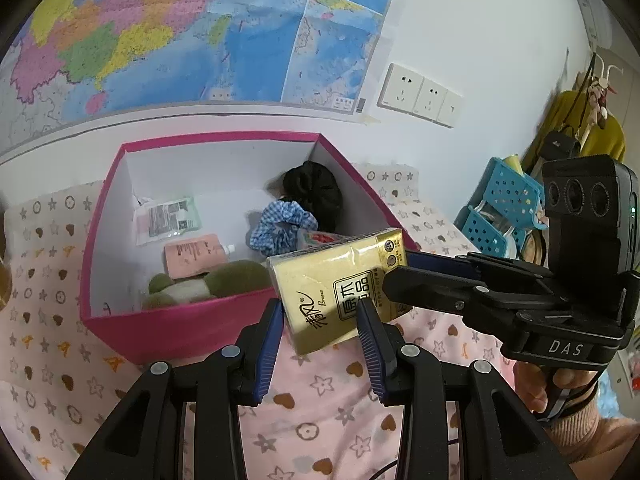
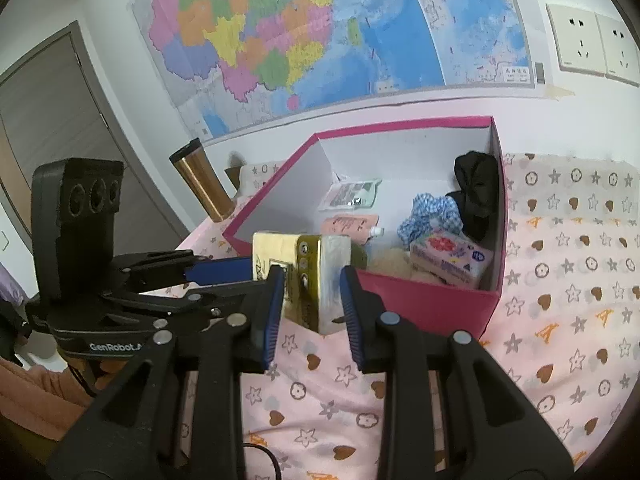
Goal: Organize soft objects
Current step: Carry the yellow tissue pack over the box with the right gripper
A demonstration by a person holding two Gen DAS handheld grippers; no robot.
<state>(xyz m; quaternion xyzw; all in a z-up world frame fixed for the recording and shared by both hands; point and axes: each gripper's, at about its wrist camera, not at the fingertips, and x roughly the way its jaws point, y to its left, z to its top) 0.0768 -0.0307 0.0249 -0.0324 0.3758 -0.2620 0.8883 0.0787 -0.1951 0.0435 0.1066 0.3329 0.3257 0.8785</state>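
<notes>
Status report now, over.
Left hand-held gripper and right hand-held gripper both shut on yellow tissue pack. Pack above pink cardboard box rim. Nothing blocking.

A: What hangs behind everything?

B: A big coloured wall map point(image 1: 168, 28), pinned across the white wall.

A: And right of the map?

B: A row of white sockets point(image 1: 420, 94), just past its lower corner. Further right of the map stands a blue perforated basket point(image 1: 508, 204), with a yellow garment point(image 1: 600, 132) hanging above it.

A: Left of the map?

B: A grey door point(image 2: 48, 120). Below the map's lower left corner stands a copper-coloured flask point(image 2: 202, 184) with a dark lid, on the pink star-and-heart sheet point(image 2: 560, 280).
</notes>
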